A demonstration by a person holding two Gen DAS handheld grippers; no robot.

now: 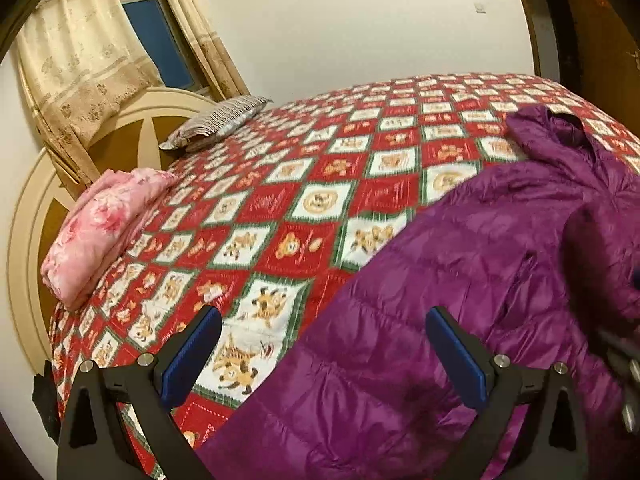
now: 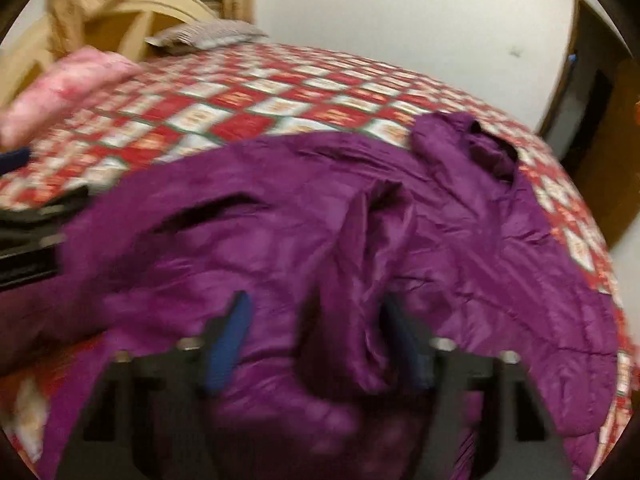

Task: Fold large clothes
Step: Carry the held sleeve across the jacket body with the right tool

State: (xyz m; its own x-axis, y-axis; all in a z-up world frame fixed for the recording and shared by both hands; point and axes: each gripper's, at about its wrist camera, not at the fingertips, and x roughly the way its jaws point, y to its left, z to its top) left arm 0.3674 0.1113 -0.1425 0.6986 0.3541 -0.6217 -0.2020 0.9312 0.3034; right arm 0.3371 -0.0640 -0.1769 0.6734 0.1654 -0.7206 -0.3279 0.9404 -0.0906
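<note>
We are looking at a purple puffer jacket [image 2: 280, 232] lying spread across the near side of a bed, on a red-and-white checked bedspread [image 1: 304, 208] printed with teddy bears. Its long axis is running diagonally: the hem is hanging toward us at the near edge of the bed, and the hood [image 2: 476, 148] is pointing away, toward the far right corner. A sleeve [image 2: 372, 280] is lying folded over the body, bunched along roughly the same line.

Our left gripper [image 1: 320, 360] is hovering with its blue pads spread wide, one finger over the bedspread and the other over the jacket's left edge, gripping nothing. Our right gripper [image 2: 316, 344] is blurred, but its jaws are standing apart on either side of the folded sleeve, and we are not seeing the pads pressing on it.

A folded pink floral blanket [image 1: 104, 232] and a striped pillow [image 1: 216, 120] are resting by the cream headboard [image 1: 24, 240], well apart from the jacket.
</note>
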